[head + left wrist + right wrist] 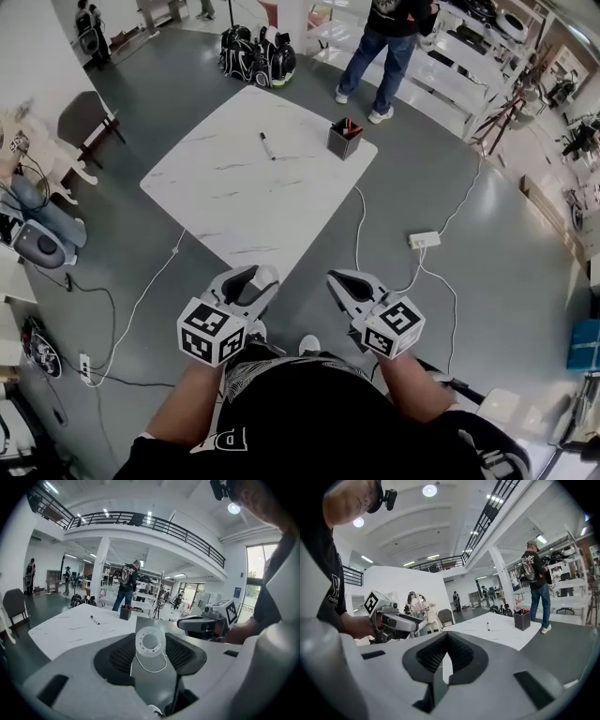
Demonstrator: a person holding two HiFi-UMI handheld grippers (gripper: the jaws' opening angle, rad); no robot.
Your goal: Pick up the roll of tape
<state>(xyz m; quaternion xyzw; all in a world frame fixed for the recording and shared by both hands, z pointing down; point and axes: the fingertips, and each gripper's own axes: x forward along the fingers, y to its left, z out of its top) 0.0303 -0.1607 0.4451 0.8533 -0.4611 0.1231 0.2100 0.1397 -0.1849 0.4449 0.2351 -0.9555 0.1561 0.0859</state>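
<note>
Roll of tape [150,641]: a pale, see-through ring, up in the air between the jaws of the left gripper [253,281], which stand wide with their dark ribbed pads against the ring's outer edge on both sides. It hangs over the grey floor in front of the person, well apart from the white table [202,178], so the pick-up looks done. The right gripper [339,281] is held just beside the left one, its jaws drawn close with only a sliver between them and nothing in it. The likeliest trouble is the grip itself. The ring is round, looks smooth and is caught only across its rim, so a loosened squeeze or a quick swing of the hand could let it twist or drop to the floor and roll away. The two grippers are also near enough that a careless move of the right could knock the roll. White cables [141,300] trail over the floor near the person's feet and could catch a shoe. As for writing, nothing can be read on the roll. Each gripper's cube carries black-and-white square markers, and the person's dark shirt shows part of a large pale letter, too cut off to read as a word.
</note>
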